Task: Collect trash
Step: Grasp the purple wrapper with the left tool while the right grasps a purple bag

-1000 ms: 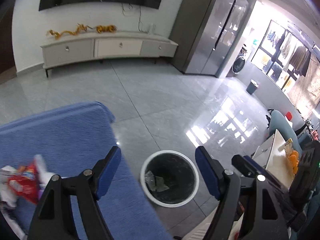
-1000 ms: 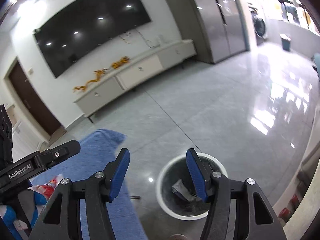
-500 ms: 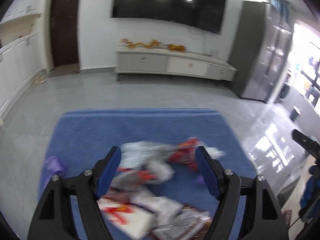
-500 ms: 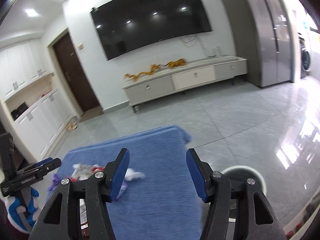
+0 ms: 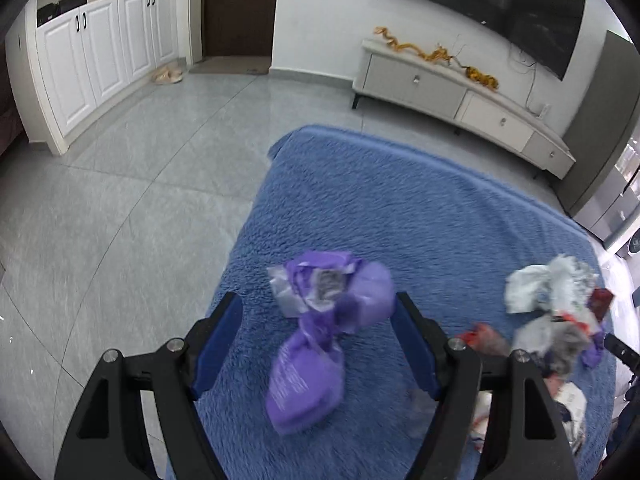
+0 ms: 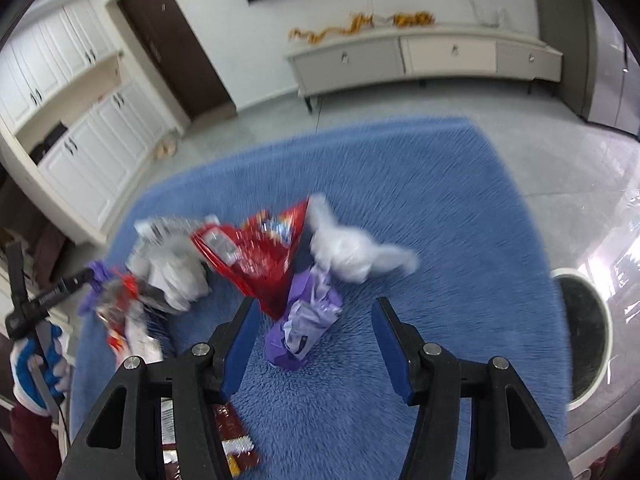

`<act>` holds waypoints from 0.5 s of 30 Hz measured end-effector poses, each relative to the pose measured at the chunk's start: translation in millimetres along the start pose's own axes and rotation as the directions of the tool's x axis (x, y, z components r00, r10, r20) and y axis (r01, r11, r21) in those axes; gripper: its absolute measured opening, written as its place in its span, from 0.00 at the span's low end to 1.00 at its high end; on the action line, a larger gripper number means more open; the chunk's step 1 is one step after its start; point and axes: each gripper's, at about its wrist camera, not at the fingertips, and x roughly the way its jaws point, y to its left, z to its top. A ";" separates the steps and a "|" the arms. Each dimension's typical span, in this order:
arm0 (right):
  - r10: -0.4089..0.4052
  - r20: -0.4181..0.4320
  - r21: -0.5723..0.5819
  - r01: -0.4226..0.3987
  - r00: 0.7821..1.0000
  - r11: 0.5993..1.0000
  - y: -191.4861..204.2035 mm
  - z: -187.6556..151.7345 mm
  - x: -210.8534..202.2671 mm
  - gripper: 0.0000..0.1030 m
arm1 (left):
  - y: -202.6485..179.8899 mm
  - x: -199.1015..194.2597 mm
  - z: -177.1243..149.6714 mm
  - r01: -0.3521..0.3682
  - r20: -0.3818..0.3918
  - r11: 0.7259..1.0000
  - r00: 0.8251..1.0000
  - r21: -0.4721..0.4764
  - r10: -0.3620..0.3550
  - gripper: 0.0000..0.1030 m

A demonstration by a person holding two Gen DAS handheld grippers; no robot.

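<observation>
Crumpled wrappers lie on a blue fuzzy cloth (image 5: 400, 200). In the left wrist view, my left gripper (image 5: 316, 344) is open and empty, its jaws on either side of a purple wrapper (image 5: 320, 336). White and red wrappers (image 5: 552, 304) lie to its right. In the right wrist view, my right gripper (image 6: 314, 340) is open and empty above another purple wrapper (image 6: 306, 324), with a red snack bag (image 6: 256, 256) and a white wrapper (image 6: 352, 256) just beyond. The white-rimmed trash bin (image 6: 584, 332) stands on the floor at the right.
The cloth (image 6: 440, 200) covers a low table on a grey tiled floor. More wrappers (image 6: 168, 272) lie at the left. A white TV cabinet (image 5: 460, 88) stands along the far wall, white cupboards (image 5: 92, 52) at the left. The left gripper's body (image 6: 36, 312) shows at the left edge.
Both grippers swung away from the bin, left and down over the cloth, and now hover close over the wrappers. Both stayed open and empty.
</observation>
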 end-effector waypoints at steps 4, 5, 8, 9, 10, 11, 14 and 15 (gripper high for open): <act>-0.003 -0.041 0.003 0.003 0.999 1.000 1.3 -2.7 24.5 0.45 | 0.6 21.0 5.2 0.014 -0.029 1.000 0.999 0.004 -0.014 0.57; 0.000 -0.043 0.003 0.000 0.999 1.000 2.3 -1.8 28.1 0.40 | 0.1 22.7 4.9 0.008 -0.026 1.000 1.000 0.008 -0.008 0.52; 0.027 -0.032 -0.005 -0.027 0.999 1.000 3.0 -1.9 28.4 0.31 | -0.7 24.5 5.5 0.012 -0.015 1.000 1.000 0.006 -0.012 0.46; 0.034 -0.032 -0.011 -0.035 0.999 0.999 4.1 -2.6 28.3 0.31 | -0.2 21.6 4.0 0.018 -0.013 1.000 1.000 0.003 -0.018 0.42; 0.037 -0.029 -0.019 -0.038 0.999 0.999 4.0 -3.3 26.6 0.31 | 0.1 19.6 4.0 0.021 -0.010 1.000 1.000 0.001 -0.021 0.41; 0.042 -0.026 -0.023 -0.043 0.999 0.999 1.1 -4.3 22.7 0.31 | 0.1 15.9 3.5 0.025 -0.003 1.000 1.000 -0.001 -0.025 0.40; 0.064 -0.012 -0.030 -0.064 0.998 0.998 -2.6 -11.3 11.1 0.31 | -2.8 -1.1 0.8 0.028 0.022 1.000 0.999 0.004 -0.028 0.39; 0.070 -0.004 -0.032 -0.070 0.998 0.997 -3.3 -12.9 6.1 0.31 | -4.3 -6.6 1.3 0.030 0.029 1.000 0.999 0.006 -0.030 0.39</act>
